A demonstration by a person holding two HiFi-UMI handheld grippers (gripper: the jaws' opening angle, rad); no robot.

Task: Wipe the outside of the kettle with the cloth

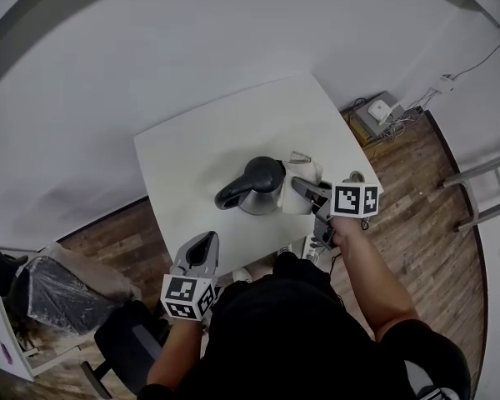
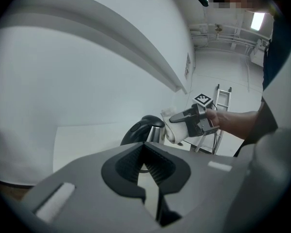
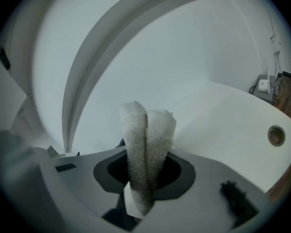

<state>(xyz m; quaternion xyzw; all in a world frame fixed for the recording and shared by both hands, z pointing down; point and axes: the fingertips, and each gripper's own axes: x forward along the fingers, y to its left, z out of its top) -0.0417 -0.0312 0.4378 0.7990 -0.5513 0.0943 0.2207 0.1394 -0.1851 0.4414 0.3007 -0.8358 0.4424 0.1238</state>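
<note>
A steel kettle (image 1: 254, 187) with a black lid and handle stands in the middle of the white table (image 1: 200, 148). In the left gripper view the kettle (image 2: 141, 128) shows beyond the jaws. My right gripper (image 1: 304, 188) is shut on a folded white cloth (image 1: 295, 198), which rests against the kettle's right side. The right gripper view is filled by the cloth (image 3: 145, 140) pinched upright between the jaws. My left gripper (image 1: 205, 242) hangs at the table's near edge, well short of the kettle, shut with nothing in it. From there I see the right gripper (image 2: 177, 120) and the cloth (image 2: 177, 131).
A round cable hole (image 1: 356, 176) sits near the table's right corner. On the wooden floor are a white box with cables (image 1: 380, 112), a metal ladder (image 1: 483, 192) at right, and a plastic-covered chair (image 1: 62, 294) at left.
</note>
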